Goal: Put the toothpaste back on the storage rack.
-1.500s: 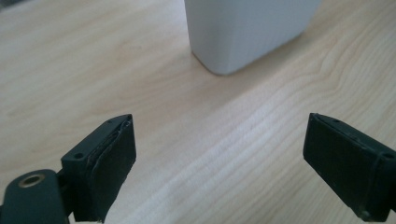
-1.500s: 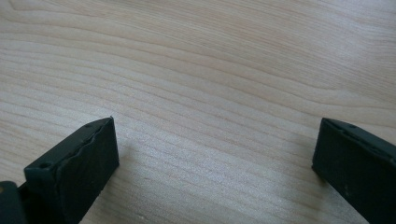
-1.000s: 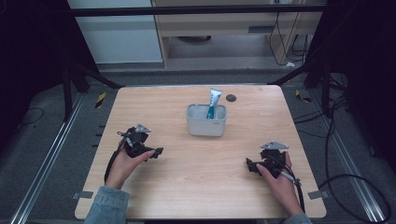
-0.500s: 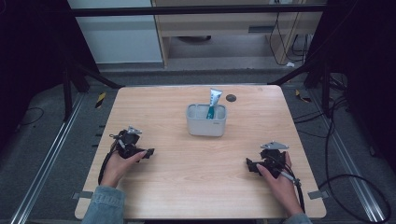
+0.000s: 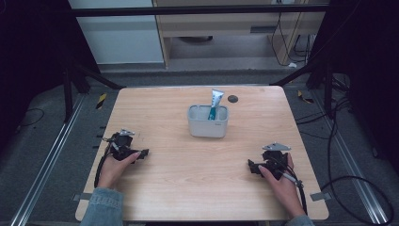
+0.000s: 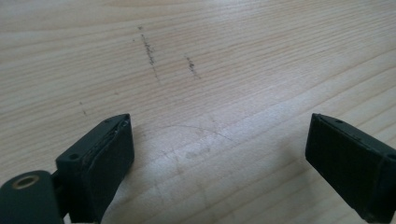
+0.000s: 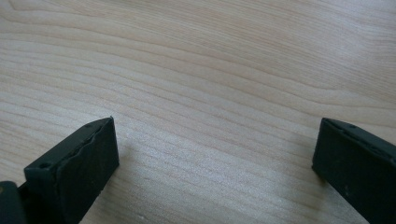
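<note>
While both hands rest low on the worktop (image 5: pixel 188 188), each one holds its tool flat against the wood near the edge closest to the person. The left tool (image 5: pixel 141 153) lies by the left edge, its jaws pointing toward the middle of the worktop; seen from its own camera, the left tool (image 6: pixel 219 158) has its two black jaws spread wide, with bare wood grain and a few faint pencil-like marks between them and nothing gripped. The right tool (image 5: pixel 251 167) sits near the right edge, towards the near right corner, jaws pointing inward at the other hand. Along its own jaws, the right tool (image 7: pixel 215 158) is likewise released, the pads standing far apart over plain pale wood.

The left hand (image 5: pixel 115 165) wears a denim sleeve (image 5: pixel 101 207) that comes in over the near edge. The right hand (image 5: pixel 277 181) has a black cable (image 5: pixel 301 197) trailing back past the wrist, and a grey three-cornered plate (image 5: pixel 275 147) tops that tool.

A grey tub (image 5: pixel 208 125) stands near the middle of the worktop, somewhat towards the far edge, well apart from both tools. A toothpaste tube (image 5: pixel 215 101) leans upright inside it, its flat end sticking out above the rim. A small dark disc (image 5: pixel 232 99) lies on the wood just beyond the tub, towards the far edge.
</note>
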`<state>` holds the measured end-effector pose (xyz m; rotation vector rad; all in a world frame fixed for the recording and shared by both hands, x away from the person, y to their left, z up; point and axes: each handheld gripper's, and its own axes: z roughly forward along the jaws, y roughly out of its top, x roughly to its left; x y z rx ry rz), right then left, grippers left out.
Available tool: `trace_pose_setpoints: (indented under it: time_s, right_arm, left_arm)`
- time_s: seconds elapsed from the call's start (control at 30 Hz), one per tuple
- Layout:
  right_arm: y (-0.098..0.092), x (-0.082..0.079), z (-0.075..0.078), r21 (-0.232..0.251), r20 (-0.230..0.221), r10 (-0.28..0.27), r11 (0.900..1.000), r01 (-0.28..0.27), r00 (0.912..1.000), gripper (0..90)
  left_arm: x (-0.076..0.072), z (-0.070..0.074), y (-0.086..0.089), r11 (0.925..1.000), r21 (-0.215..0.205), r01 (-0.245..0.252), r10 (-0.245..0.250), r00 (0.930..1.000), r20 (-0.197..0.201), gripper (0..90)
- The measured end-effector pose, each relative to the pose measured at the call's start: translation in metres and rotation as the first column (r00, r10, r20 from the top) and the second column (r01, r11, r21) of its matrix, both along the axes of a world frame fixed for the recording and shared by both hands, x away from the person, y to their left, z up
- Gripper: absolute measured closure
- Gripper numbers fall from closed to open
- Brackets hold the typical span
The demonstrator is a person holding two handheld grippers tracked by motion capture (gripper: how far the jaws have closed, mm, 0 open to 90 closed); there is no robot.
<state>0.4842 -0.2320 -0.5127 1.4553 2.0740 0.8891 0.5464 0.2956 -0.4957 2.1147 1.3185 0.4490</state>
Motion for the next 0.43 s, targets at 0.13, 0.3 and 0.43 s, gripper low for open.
trace_pose_setpoints:
  time_s: [0.13,0.3,0.43]
  right_arm:
    - [0.000,0.000,0.000,0.000,0.000,0.000,1.000,0.000,1.0000,0.6]
    - [0.000,0.000,0.000,-0.001,0.000,0.000,1.000,0.000,1.0000,0.6]
    - [0.000,0.000,0.000,0.000,0.000,0.000,1.000,0.000,1.0000,0.6]
  left_arm:
    - [0.000,-0.002,0.002,0.9999,0.000,0.011,-0.011,0.9998,0.016,6.5]
    - [-0.001,-0.011,0.005,0.9997,-0.001,0.026,-0.026,0.9944,0.103,2.2]
    - [-0.001,-0.012,0.005,0.9997,-0.003,0.025,-0.025,0.9939,0.107,1.0]
